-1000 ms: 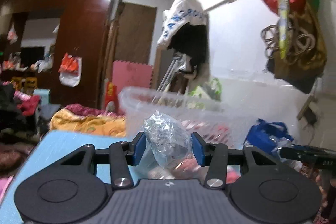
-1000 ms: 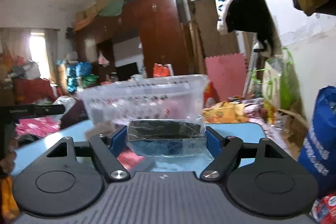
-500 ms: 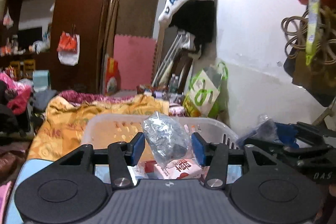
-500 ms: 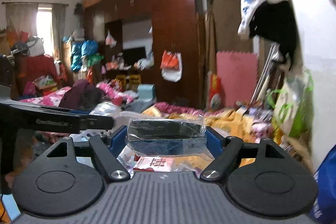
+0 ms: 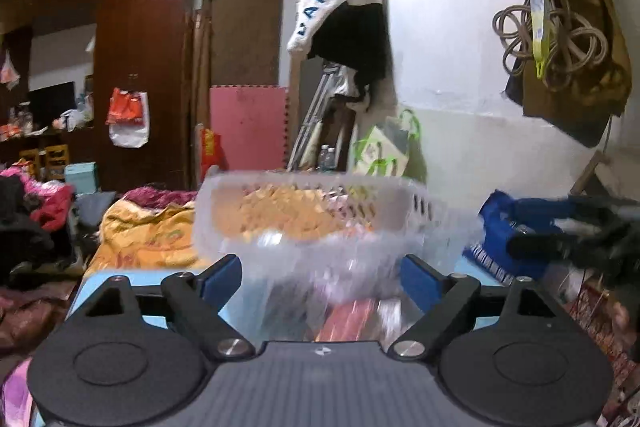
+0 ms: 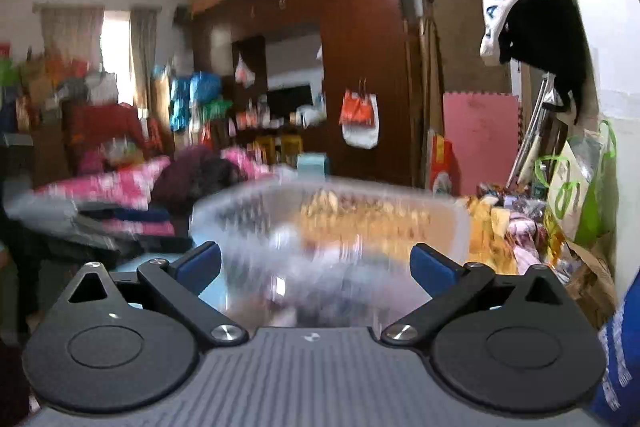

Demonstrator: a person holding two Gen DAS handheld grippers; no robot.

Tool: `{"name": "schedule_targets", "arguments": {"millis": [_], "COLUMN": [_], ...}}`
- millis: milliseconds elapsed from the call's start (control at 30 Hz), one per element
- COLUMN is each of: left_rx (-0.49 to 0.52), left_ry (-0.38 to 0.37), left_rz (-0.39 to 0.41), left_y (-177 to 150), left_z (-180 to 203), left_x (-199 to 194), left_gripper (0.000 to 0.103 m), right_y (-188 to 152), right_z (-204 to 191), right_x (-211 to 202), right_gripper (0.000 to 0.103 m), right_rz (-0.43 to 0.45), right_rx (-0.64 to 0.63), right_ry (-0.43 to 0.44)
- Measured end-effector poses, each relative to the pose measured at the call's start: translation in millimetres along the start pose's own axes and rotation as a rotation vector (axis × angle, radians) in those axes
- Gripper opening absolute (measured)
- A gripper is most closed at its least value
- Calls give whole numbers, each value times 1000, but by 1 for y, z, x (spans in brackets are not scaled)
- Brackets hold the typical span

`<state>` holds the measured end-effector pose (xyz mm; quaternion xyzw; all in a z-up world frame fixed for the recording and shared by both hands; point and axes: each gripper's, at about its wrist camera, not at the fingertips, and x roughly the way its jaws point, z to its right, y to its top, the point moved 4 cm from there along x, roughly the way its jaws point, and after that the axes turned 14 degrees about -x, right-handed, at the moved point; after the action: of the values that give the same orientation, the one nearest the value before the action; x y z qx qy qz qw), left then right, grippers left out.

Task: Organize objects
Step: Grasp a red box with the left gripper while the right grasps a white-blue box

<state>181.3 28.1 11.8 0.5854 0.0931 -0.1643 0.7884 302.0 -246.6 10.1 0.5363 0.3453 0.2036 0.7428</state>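
Note:
A clear plastic basket (image 5: 316, 211) with several packets inside stands on the light blue table (image 5: 116, 273); it is blurred by motion. My left gripper (image 5: 320, 279) is open and empty just in front of the basket. In the right wrist view the same basket (image 6: 328, 223) sits ahead, and my right gripper (image 6: 316, 263) is open and empty at its near wall. The right gripper shows blurred at the right edge of the left wrist view (image 5: 568, 227). The wrapped items I held are no longer between the fingers; blurred shapes lie in the basket.
A yellow blanket (image 5: 144, 235) and piled clothes lie beyond the table. A blue bag (image 5: 496, 247) sits to the right by the white wall. A dark wardrobe (image 6: 360, 67) stands at the back.
Both grippers have opened and let go of their wrapped items over the basket, then dropped lower so the basket is seen from its side.

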Motion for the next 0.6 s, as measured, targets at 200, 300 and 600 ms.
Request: {"name": "schedule_targets", "arguments": {"millis": [200, 300, 600], "left_rx": [-64, -78, -145], "left_ry": [-18, -61, -60], "left_rz": [-85, -136, -204], "left_y": [-27, -32, -49], "left_z": [-15, -9, -7], "left_x": [25, 42, 72], "left_gripper": [89, 89, 75], "right_y": [-53, -62, -76], "right_z": [-16, -22, -29], "right_x": [30, 42, 35], "right_gripper": [103, 103, 103], "right_rz": [-78, -104, -99], "right_rx": [51, 50, 82], "right_ry": [17, 43, 80]}}
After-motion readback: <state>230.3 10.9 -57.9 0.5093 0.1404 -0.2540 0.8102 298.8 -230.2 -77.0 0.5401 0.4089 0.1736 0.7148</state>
